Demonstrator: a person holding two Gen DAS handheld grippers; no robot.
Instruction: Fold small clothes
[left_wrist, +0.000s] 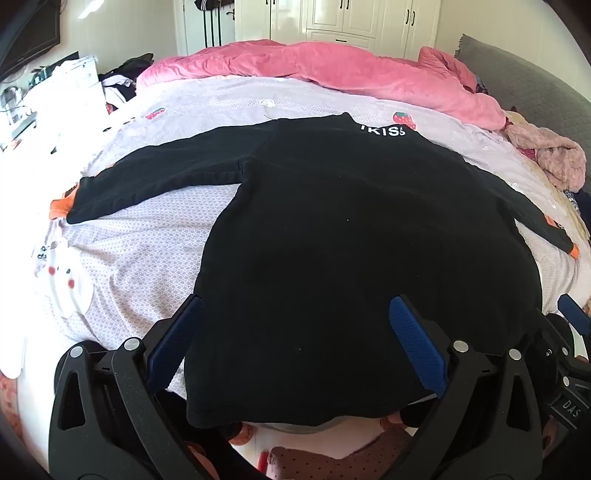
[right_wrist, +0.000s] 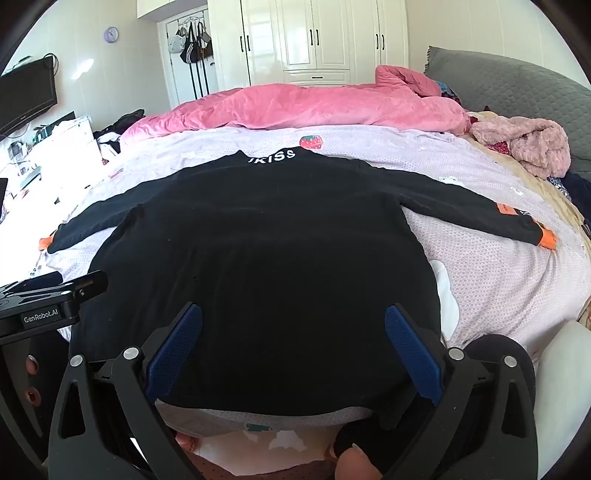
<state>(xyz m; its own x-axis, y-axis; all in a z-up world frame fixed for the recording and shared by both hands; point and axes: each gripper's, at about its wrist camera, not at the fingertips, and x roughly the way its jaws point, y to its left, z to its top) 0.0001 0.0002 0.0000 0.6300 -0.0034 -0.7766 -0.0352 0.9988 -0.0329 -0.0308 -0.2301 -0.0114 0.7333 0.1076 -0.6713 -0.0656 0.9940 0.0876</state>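
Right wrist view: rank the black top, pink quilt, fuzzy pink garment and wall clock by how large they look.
1. black top, though it lies nearest the camera, which inflates it
2. pink quilt
3. fuzzy pink garment
4. wall clock, far off on the wall, so its true size is unsure

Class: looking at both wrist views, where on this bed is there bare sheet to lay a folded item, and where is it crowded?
Bare sheet lies below the black top's right sleeve, and below its left sleeve. Crowded: pink quilt along the far side, fluffy pink garment at the far right.
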